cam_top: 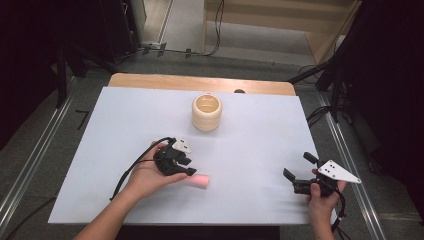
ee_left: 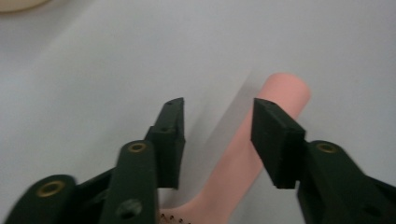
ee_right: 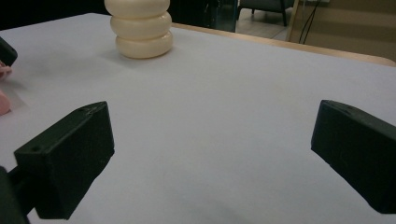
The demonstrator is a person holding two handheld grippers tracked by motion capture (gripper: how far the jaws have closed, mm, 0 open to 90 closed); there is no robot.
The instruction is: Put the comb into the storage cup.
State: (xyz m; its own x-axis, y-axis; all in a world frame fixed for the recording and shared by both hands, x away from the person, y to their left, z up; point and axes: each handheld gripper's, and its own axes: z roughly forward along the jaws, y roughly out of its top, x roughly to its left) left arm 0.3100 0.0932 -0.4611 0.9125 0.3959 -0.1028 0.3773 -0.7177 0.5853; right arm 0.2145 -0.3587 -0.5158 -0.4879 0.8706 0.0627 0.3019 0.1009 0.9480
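Two black jaws of our left gripper (ee_left: pixel 217 135) are standing parted, gripping nothing, straddling the pale pink soft cylinder (ee_left: pixel 261 135) lying on the white table sheet (cam_top: pixel 250 145). Its long axis is running forward between them. Our right gripper (cam_top: pixel 300 181) is hovering spread and empty, well apart.

Left gripper (cam_top: pixel 186 165) low at centre-left, jaws parted; right gripper (cam_top: pixel 298 173) near right, jaws spread wide.

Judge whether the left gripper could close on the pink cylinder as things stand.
Probably yes. The left gripper is open, its fingers either side of the pink cylinder, which lies flat on the white table; nothing sits between them.
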